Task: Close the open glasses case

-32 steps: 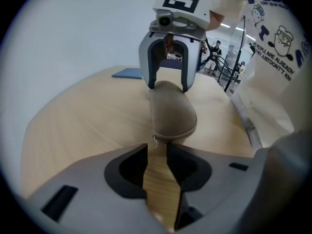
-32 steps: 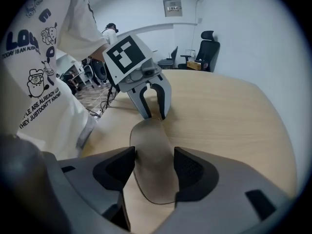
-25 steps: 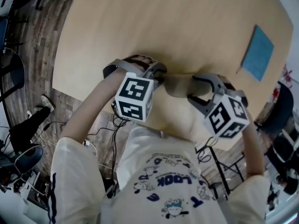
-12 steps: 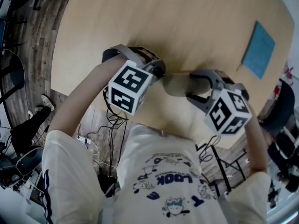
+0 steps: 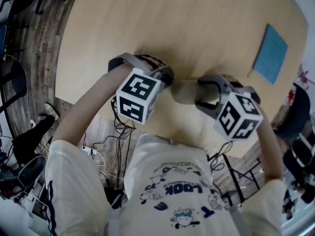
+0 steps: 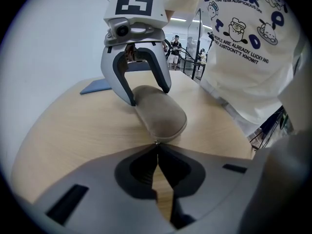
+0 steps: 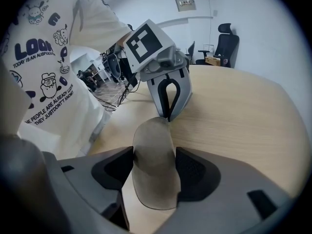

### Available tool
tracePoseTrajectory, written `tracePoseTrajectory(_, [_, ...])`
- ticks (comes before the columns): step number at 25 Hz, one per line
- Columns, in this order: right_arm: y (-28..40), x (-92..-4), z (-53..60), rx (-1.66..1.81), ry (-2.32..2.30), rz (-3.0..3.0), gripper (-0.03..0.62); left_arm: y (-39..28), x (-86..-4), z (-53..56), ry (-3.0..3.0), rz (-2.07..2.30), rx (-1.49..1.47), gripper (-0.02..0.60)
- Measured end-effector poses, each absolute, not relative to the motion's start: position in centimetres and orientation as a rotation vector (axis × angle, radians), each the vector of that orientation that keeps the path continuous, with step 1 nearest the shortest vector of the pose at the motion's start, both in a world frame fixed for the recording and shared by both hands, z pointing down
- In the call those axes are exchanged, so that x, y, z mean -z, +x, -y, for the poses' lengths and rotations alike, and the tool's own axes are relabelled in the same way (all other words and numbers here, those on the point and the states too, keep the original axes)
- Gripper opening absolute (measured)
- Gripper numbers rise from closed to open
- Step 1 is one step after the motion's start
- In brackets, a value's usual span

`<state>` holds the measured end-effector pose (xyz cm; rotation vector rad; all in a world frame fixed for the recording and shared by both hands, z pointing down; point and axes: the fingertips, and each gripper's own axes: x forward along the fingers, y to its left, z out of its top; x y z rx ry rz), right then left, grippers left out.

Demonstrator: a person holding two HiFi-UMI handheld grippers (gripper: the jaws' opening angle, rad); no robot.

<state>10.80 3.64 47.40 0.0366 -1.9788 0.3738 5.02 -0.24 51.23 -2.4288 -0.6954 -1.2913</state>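
Glasses case is laid near the table edge, long axis gripper to gripper: one end is clamped by the right gripper, and the zip pull at the other seems pinched in the closed left gripper.

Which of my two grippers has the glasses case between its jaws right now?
The right gripper: its jaws straddle the tan glasses case, pads against its sides. The left gripper has its jaws shut together at the case's end.

An office, going by the swivel chair and long wooden table.
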Motion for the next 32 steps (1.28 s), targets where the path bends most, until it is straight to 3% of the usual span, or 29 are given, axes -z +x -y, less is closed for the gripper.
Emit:
tracePoseTrajectory(23, [12.0, -49.6, -3.3, -0.417, -0.066, 1.863, 0.285, 4.6, -52.1, 0.5, -2.183, 0.598, 1.364, 0.0])
tracePoseTrajectory(32, [12.1, -49.8, -3.5, -0.409, -0.082, 1.857, 0.285, 3.3, -52.1, -3.5, -2.366, 0.595, 1.417, 0.0])
